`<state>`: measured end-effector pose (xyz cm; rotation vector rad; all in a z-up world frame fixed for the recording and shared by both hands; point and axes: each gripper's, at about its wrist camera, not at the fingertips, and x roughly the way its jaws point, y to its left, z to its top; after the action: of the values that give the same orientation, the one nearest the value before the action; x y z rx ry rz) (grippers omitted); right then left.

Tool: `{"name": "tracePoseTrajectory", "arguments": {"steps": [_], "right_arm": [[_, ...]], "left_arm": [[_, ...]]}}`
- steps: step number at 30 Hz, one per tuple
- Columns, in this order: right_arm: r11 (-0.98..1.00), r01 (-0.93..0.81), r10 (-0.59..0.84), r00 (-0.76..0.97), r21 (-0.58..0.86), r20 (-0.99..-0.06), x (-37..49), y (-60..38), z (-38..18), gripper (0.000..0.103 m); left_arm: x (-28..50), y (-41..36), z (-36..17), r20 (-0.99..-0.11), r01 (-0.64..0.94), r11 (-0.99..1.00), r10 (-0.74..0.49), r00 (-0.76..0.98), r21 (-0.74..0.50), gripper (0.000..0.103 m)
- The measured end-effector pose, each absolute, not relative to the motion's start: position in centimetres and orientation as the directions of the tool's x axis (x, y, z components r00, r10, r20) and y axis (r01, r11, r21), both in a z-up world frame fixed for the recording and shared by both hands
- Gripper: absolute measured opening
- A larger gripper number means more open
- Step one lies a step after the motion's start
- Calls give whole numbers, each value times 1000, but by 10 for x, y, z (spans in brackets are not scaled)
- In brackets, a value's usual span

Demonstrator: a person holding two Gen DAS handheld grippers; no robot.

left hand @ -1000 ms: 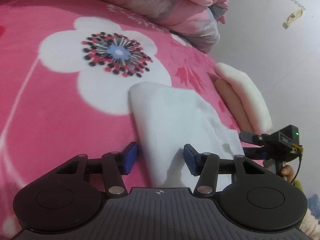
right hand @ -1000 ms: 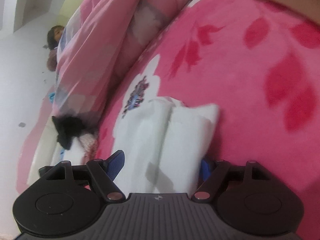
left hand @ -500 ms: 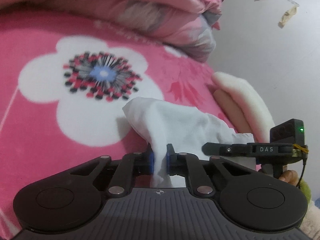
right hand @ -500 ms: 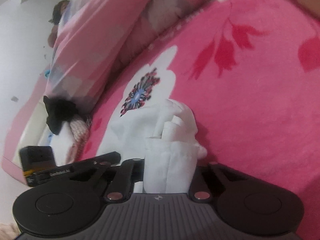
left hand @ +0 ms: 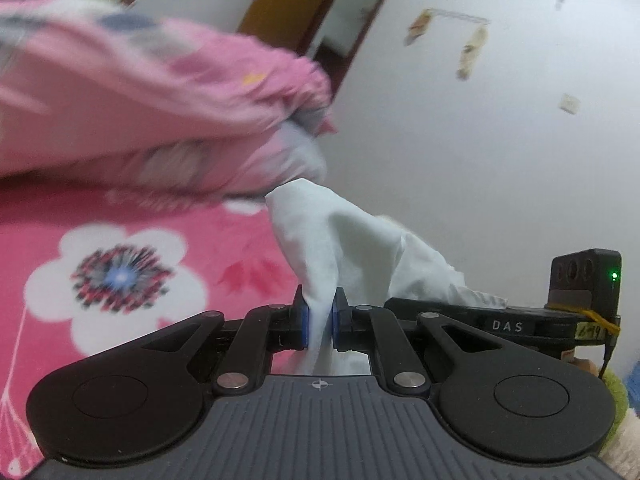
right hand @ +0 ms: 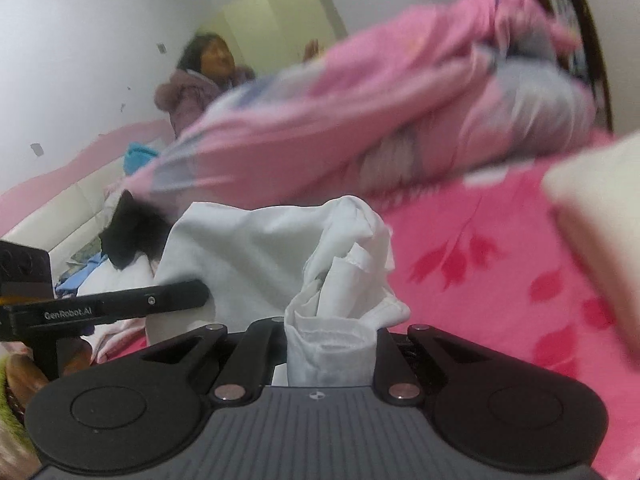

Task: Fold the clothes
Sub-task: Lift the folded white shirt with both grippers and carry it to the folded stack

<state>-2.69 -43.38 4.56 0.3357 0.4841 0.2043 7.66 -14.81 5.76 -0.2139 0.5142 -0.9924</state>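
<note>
White garment hangs bunched above the pink floral blanket, pinched by the left gripper at 6 o'clock and clamped in the right gripper, a rumpled quilt at 11 o'clock

The left gripper has a ribbed dark grey body, two round black housings, black linkage arms with silver pivot screws, and blue pads on its fingers. The right gripper is built alike; seen from the left wrist, its black bar reads "DAS" and carries a box with a green light and a yellow tie.
</note>
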Motion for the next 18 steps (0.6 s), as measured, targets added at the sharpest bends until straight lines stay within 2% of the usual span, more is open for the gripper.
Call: {"name": "tracePoseTrajectory", "arguments": {"steps": [11, 18], "right_arm": [[991, 4, 30, 967, 133, -254, -111, -490, 143, 5], [992, 113, -123, 966, -54, -227, -117, -550, 183, 5]], "left_arm": [[49, -245, 120, -182, 857, 367, -929, 321, -362, 8], [65, -334, 132, -123, 879, 283, -959, 255, -383, 8]]}}
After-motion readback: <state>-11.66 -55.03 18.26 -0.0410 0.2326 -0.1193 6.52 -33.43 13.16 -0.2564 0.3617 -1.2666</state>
